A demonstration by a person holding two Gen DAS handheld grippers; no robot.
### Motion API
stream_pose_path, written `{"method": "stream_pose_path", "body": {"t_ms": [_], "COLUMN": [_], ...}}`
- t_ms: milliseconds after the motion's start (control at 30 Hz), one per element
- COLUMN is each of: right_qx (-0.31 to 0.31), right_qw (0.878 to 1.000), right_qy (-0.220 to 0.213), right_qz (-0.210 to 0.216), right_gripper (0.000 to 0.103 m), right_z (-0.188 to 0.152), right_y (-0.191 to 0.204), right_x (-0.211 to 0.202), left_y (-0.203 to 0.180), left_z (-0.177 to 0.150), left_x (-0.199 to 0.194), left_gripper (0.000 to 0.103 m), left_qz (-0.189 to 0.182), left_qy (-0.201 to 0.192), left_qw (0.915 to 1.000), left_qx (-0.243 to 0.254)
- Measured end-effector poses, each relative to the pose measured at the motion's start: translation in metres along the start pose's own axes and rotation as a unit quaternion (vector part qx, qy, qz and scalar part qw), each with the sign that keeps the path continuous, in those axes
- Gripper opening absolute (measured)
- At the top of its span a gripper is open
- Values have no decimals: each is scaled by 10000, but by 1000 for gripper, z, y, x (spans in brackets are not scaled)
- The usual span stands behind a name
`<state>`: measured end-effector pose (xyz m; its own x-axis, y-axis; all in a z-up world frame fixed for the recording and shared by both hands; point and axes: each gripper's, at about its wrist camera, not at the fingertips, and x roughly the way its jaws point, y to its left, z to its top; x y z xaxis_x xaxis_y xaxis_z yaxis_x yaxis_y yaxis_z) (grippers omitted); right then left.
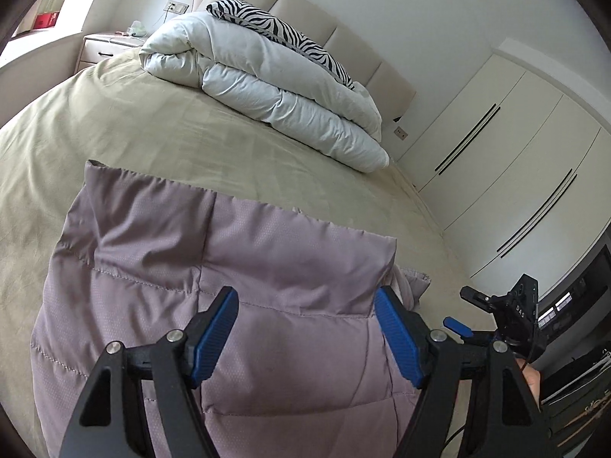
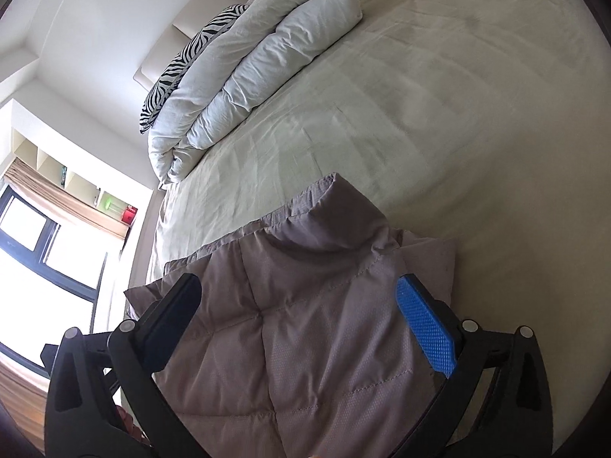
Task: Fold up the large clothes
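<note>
A mauve quilted puffer jacket (image 1: 214, 267) lies folded on the bed near its front edge. It also shows in the right wrist view (image 2: 305, 324). My left gripper (image 1: 305, 301) is open, its blue pads wide apart just above the jacket's middle. My right gripper (image 2: 298, 301) is open too, its jaws spread over the jacket's end by the raised collar (image 2: 336, 206). Neither gripper holds any fabric. The right gripper also shows in the left wrist view (image 1: 496, 316) at the right, beside the jacket.
The bed (image 1: 152, 133) has a beige sheet. A rolled white duvet (image 1: 275, 87) and a zebra pillow (image 1: 282, 26) lie by the headboard. White wardrobes (image 1: 515, 160) stand to the right, a nightstand (image 1: 107, 45) and window (image 2: 34, 236) to the left.
</note>
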<state>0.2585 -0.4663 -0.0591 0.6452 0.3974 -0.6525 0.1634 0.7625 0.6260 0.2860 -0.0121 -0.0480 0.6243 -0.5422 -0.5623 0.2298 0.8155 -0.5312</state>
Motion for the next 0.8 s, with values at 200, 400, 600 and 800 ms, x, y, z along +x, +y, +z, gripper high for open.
{"method": "stream_pose_path", "body": {"t_ms": [200,400,600,800], "right_qx": [-1443,-2164,-2037,-1841], "right_qw": [9880,9697,9685,9682], "right_qy": [545,950,1050,1205], "right_qz": [-31,-618,-969,-1193], "right_gripper": [62,42,39,33], "right_z": [-56,-96,-85,-61], "right_y": [97,148,145,133], "right_x": [5,70,111,137], "left_y": [7,24,27,32], "left_z": [1,2,9,19], "left_x": [24,45,72,103], "left_gripper": [76,76,76,77], "left_qz": [678,1099,1461,1743], "left_qy": [73,260,437,754], "left_qw": [9973,9928,9859,9782], "left_qx": [272,402,688,839]}}
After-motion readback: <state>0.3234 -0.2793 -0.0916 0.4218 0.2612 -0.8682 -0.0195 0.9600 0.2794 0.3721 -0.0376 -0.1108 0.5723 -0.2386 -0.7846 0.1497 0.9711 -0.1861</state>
